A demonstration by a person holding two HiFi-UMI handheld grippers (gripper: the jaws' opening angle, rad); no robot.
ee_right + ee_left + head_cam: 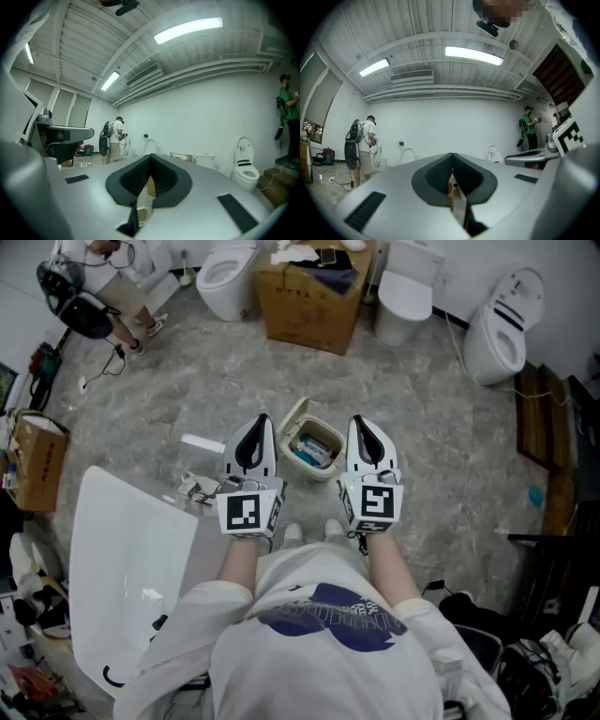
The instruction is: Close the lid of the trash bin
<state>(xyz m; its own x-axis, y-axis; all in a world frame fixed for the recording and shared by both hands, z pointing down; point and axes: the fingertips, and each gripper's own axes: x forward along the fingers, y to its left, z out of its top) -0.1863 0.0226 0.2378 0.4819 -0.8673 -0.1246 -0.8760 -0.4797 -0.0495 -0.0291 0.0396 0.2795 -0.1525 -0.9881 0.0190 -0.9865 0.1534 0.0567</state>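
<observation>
Both shut and empty, left tongs (260,425) and right tongs (361,427) may topple the trash bin (320,476) by shoving its raised lid (291,420).

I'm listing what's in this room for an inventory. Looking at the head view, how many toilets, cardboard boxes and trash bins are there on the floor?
Toilets: 3
Cardboard boxes: 2
Trash bin: 1
Total: 6
</observation>
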